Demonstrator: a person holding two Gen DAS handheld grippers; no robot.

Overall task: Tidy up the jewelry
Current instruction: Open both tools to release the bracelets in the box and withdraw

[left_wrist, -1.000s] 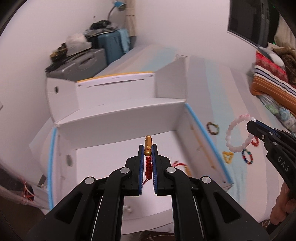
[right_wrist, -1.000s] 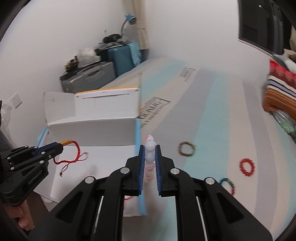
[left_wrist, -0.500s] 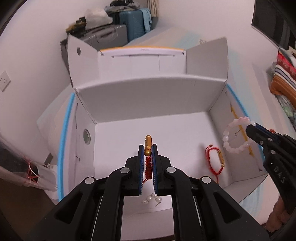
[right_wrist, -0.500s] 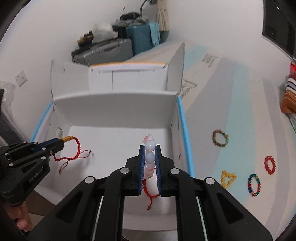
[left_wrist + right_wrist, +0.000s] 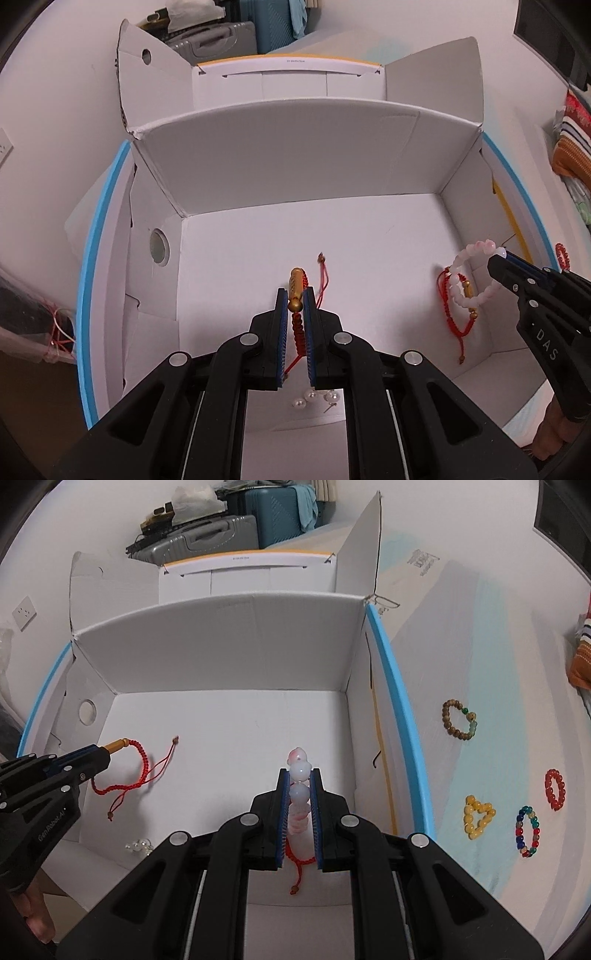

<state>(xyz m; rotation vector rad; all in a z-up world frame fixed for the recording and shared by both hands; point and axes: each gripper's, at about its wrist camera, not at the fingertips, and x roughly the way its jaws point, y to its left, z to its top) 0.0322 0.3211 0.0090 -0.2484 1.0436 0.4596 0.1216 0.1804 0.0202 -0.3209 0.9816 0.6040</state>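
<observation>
Left tongs [image 5: 294,300]: clamped on a red woven cord bracelet [image 5: 298,325] with a gold barrel bead, over the white cardboard box [image 5: 295,155].
Right tongs [image 5: 299,780]: gripping a pale pink bead bracelet [image 5: 298,794], also inside the box.
Box floor: second red cord bracelet [image 5: 452,306], pearl earrings [image 5: 314,398].
Right view only: four bead bracelets [image 5: 478,816] on the striped bed [image 5: 480,635].
Beyond: suitcases [image 5: 221,539].

The left gripper [image 5: 294,295] is squeezing a red string bracelet [image 5: 297,295] with a gold bead over the white box [image 5: 295,155]. The right gripper [image 5: 496,260] is holding a pink bead bracelet [image 5: 466,280]. Little pearls [image 5: 314,398] are lying below.
</observation>
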